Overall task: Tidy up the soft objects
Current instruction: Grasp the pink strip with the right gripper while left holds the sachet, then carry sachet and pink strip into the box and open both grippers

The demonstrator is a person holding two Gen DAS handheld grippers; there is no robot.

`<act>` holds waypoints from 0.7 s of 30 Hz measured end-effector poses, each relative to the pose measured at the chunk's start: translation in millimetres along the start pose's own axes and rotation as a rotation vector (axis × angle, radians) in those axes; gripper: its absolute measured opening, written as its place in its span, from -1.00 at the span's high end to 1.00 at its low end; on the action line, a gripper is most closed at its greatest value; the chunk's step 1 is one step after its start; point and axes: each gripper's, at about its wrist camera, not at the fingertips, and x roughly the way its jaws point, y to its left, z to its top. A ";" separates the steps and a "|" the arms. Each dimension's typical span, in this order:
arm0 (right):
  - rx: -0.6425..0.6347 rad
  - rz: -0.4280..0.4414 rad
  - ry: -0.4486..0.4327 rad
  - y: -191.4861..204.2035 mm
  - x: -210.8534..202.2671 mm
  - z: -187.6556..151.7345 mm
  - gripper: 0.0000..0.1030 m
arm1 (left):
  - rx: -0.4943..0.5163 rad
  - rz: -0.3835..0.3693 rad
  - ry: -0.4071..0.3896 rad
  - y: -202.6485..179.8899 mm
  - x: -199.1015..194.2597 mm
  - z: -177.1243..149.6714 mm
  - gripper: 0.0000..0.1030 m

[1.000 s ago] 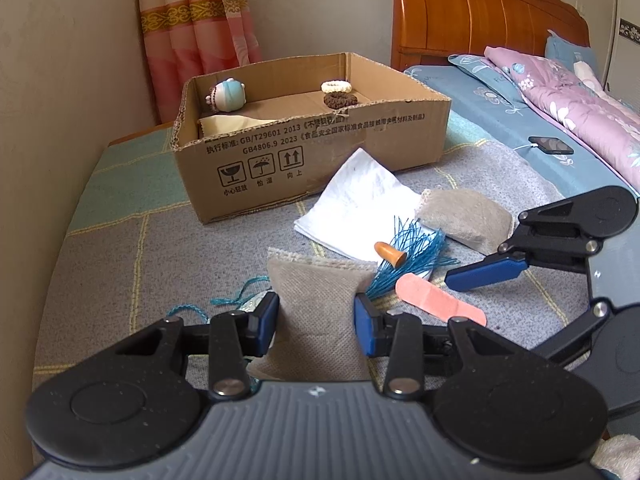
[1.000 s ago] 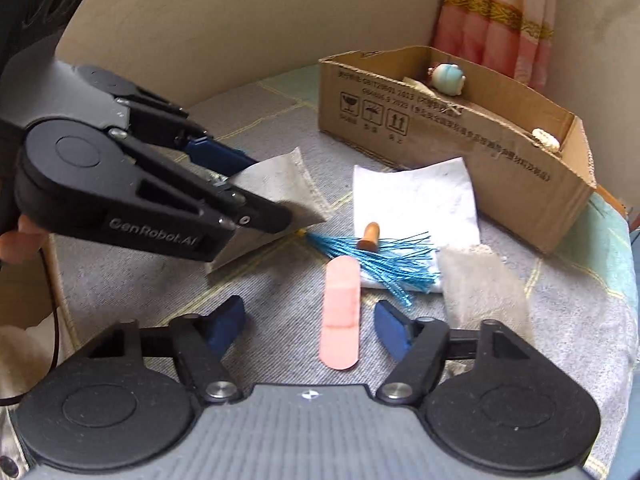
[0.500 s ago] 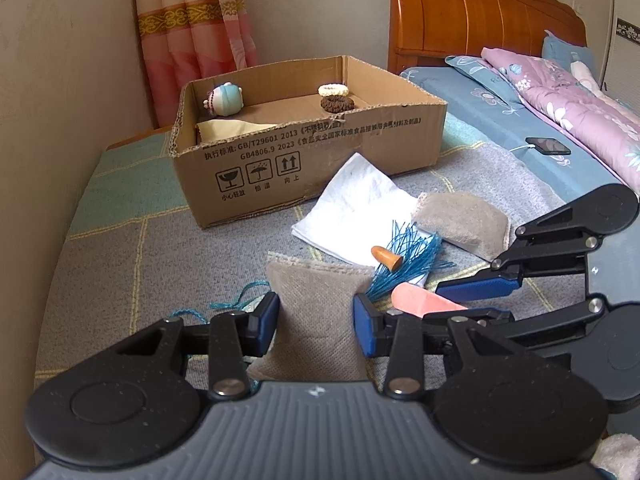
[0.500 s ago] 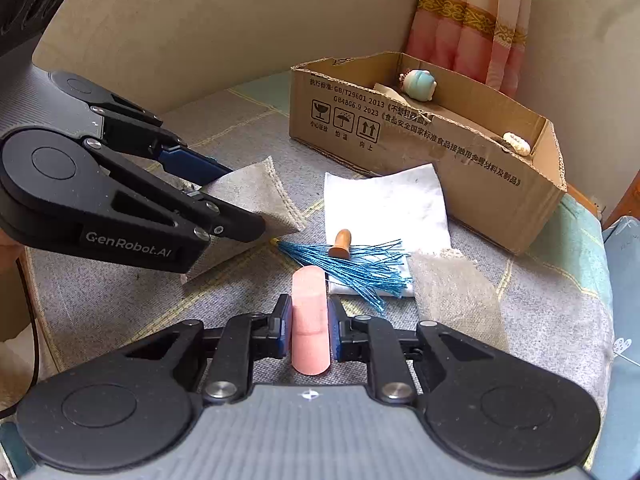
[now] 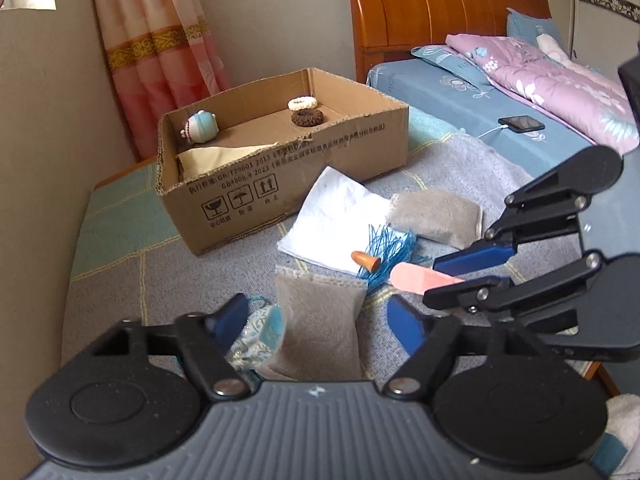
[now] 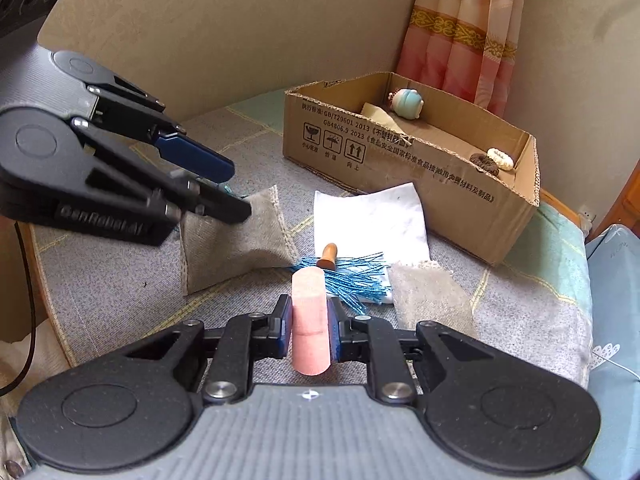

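Observation:
My right gripper point(image 6: 308, 326) is shut on a pink soft strip point(image 6: 310, 320), held just above the grey cloth; it also shows in the left wrist view point(image 5: 424, 278). My left gripper point(image 5: 320, 316) is open around a grey fabric pouch point(image 5: 320, 324), which lies on the cloth between its fingers. The pouch also shows in the right wrist view point(image 6: 232, 240). A second grey pouch point(image 5: 436, 214), a white cloth point(image 5: 340, 216) and a blue tassel point(image 5: 390, 250) lie beyond. The open cardboard box point(image 5: 288, 176) stands behind them.
The box holds a blue-white plush point(image 5: 200, 126), a beige cloth point(image 5: 224, 154) and two small rings point(image 5: 306, 112). A patterned blue item point(image 5: 260, 336) lies by my left finger. A bed with a phone point(image 5: 522, 123) is at the right. A wall and curtain point(image 5: 160, 40) stand behind.
My left gripper has opened and let go of the grey pouch. My right gripper closed on the pink strip and lifted it slightly.

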 end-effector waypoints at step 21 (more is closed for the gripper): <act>0.012 -0.032 -0.014 -8.7 -12.1 -1.5 0.57 | -0.033 0.001 0.024 14.6 -9.4 5.7 0.48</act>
